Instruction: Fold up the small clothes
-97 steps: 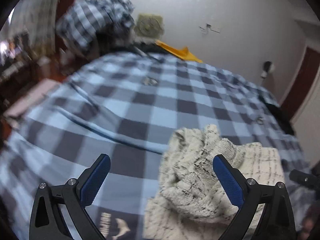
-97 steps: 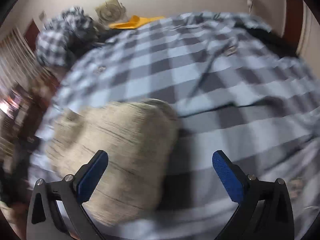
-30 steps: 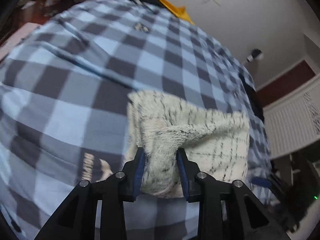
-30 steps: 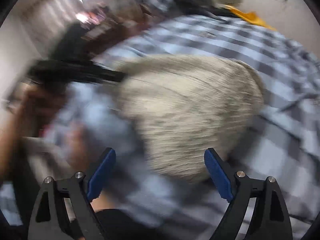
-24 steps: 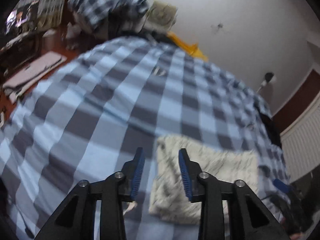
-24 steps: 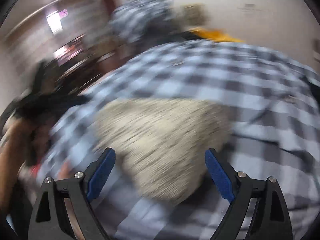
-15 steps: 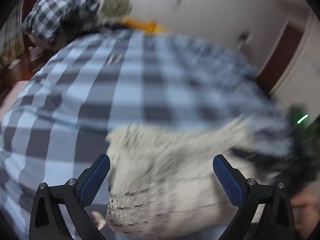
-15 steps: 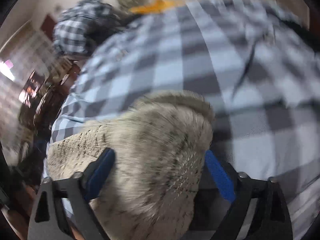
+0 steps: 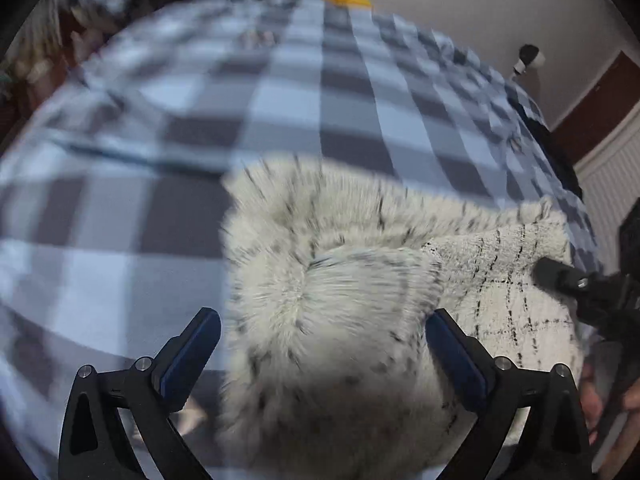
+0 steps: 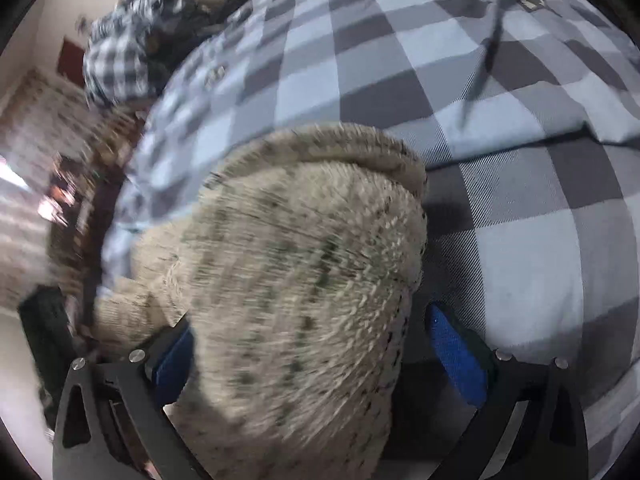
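Now both your left gripper and right gripper gape wide, gripping nothing; the fuzzy cream sweater is soft, floppy: pinch its folded edge.

A second ago my left gripper pinches a fold of the cream sweater; its jaws have just been opening and now stand wide, the fuzzy bundle between them unpressed. My right gripper has opened a little more too and dropped closer, so the sweater fills the lower centre of its frame.
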`<state>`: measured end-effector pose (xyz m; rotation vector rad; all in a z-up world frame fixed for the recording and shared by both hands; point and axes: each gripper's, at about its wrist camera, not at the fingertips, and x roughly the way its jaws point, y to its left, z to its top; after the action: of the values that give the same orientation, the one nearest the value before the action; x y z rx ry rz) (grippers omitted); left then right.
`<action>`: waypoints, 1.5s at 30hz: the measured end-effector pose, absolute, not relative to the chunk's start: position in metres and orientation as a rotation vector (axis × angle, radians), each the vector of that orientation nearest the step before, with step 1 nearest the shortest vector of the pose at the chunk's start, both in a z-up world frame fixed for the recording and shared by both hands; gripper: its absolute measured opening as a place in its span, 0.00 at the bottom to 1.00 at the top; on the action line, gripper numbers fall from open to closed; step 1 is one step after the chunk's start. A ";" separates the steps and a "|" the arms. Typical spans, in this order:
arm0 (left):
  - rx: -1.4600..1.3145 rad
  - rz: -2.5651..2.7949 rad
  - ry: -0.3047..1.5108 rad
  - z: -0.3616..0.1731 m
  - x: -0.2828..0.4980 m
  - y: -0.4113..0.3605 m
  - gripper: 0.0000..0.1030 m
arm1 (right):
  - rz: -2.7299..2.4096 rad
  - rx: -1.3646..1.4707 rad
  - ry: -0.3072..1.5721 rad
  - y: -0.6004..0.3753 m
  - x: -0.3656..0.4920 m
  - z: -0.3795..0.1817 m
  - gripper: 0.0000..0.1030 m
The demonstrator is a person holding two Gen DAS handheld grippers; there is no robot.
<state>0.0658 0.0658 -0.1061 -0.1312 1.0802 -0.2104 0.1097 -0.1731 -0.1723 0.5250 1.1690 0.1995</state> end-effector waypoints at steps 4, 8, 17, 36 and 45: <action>-0.051 -0.171 0.951 -0.065 0.034 0.073 1.00 | 0.110 0.424 0.974 -0.185 0.074 -0.119 0.99; -0.071 -0.182 0.884 -0.040 0.009 0.082 1.00 | 0.091 0.390 0.854 -0.190 0.041 -0.085 0.99; -0.054 -0.160 0.943 -0.052 -0.006 0.075 1.00 | 0.340 0.492 0.923 -0.176 0.004 -0.047 0.99; 0.162 -0.112 1.053 -0.077 -0.014 0.053 1.00 | 0.146 0.570 1.101 -0.220 0.023 -0.128 0.99; 0.163 -0.156 1.089 -0.102 0.016 0.043 1.00 | 0.219 0.461 1.217 -0.194 0.054 -0.154 0.99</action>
<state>0.0163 0.0426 -0.1017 0.1625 1.0891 -0.1565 0.0538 -0.1936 -0.1542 0.4614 1.2165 0.2187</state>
